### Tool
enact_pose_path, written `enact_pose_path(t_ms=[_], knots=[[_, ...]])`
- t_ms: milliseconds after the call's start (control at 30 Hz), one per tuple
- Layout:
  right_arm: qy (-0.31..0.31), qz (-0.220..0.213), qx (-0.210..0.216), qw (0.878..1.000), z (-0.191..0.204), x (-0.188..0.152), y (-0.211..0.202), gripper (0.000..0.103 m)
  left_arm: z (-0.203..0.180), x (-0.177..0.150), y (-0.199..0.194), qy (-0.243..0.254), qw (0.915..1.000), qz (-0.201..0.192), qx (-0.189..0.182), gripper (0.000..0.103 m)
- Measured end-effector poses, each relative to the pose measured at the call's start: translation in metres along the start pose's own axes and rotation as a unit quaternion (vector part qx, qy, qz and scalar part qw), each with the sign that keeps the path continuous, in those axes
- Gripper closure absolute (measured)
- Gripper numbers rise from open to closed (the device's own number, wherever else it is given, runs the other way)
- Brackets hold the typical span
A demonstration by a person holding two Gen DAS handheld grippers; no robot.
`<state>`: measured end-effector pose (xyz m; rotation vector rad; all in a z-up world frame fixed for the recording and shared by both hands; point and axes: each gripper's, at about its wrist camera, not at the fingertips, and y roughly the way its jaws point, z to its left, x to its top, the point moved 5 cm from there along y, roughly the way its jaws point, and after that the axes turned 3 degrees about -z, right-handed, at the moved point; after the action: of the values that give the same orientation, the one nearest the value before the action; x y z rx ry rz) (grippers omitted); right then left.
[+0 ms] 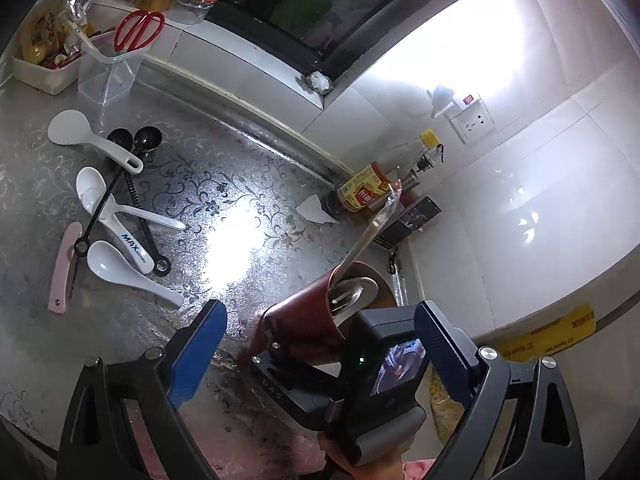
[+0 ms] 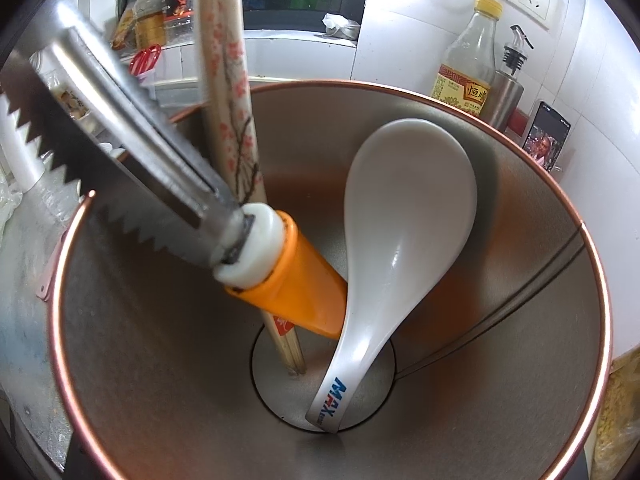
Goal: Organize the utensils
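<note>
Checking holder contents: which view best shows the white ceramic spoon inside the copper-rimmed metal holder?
Right wrist view: the white ceramic spoon fills the frame, standing handle-down in the copper-rimmed metal holder. Left wrist view shows only the holder's outside; that spoon can't be made out.

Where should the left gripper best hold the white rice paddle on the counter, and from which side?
Take the rice paddle by its narrow handle, from above, left gripper closing across its width. The handle rests on the black measuring spoons, so it likely sits lifted off the counter; the broad head lies flat.

Cup (image 2: 500, 280) crowded; right side free
</note>
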<state>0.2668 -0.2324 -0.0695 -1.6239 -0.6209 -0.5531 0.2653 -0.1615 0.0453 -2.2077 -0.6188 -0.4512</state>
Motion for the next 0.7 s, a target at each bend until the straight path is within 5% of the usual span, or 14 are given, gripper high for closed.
enact_pose_path(t_ms=[167, 267, 700], knots=[[-0.004, -0.004, -0.001, 1.000, 0.004, -0.002, -0.001, 0.011, 0.008, 0.006, -0.008, 0.008, 0.9996, -0.020, 0.018, 0.008], [-0.003, -0.004, 0.001, 1.000, 0.003, -0.001, 0.001, 0.011, 0.027, 0.021, -0.016, 0.019, 0.9963, -0.052, 0.065, 0.008], [0.034, 0.002, -0.010, 0.999, 0.009, -0.001, 0.002, 0.011, 0.164, 0.103, -0.051, 0.024, 0.9618, -0.105, 0.252, 0.008]])
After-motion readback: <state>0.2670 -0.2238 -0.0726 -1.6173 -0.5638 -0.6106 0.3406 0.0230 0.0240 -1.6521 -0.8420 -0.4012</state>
